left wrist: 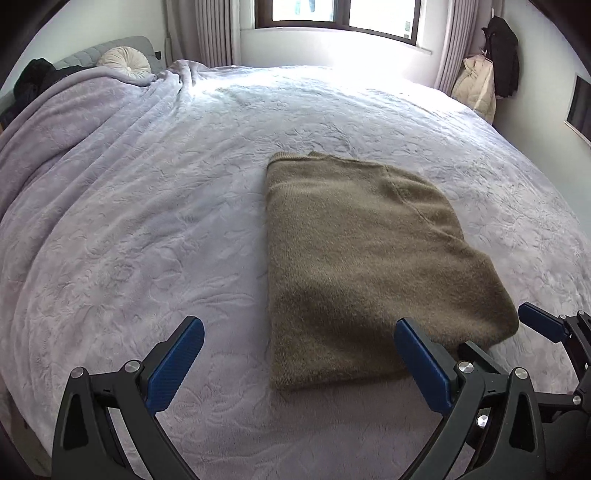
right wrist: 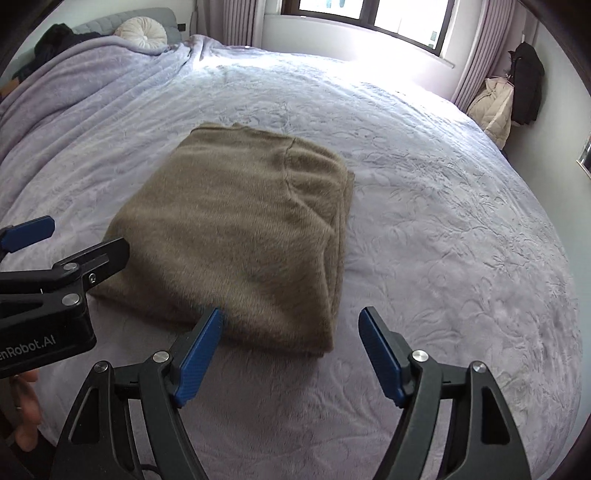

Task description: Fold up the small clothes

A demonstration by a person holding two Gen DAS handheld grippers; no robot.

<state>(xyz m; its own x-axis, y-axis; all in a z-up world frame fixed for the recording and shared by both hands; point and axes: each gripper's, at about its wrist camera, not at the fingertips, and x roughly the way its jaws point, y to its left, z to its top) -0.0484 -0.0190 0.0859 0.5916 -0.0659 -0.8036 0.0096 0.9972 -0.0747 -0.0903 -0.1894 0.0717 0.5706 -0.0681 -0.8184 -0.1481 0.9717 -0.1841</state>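
Observation:
A brown knitted sweater (left wrist: pixel 365 258) lies folded into a rectangle on the lilac bedspread (left wrist: pixel 147 221); it also shows in the right wrist view (right wrist: pixel 243 229). My left gripper (left wrist: pixel 299 332) is open and empty, its fingers straddling the sweater's near left corner just above the bed. My right gripper (right wrist: pixel 291 325) is open and empty, its fingers around the sweater's near right corner. The right gripper also shows at the right edge of the left wrist view (left wrist: pixel 543 325), and the left gripper at the left edge of the right wrist view (right wrist: pixel 74 240).
A round cream cushion (left wrist: pixel 125 61) and dark clothes (left wrist: pixel 33 77) lie by the headboard at the far left. A window (left wrist: pixel 343 14) with curtains is behind the bed. Coats (left wrist: pixel 498 66) hang at the far right wall.

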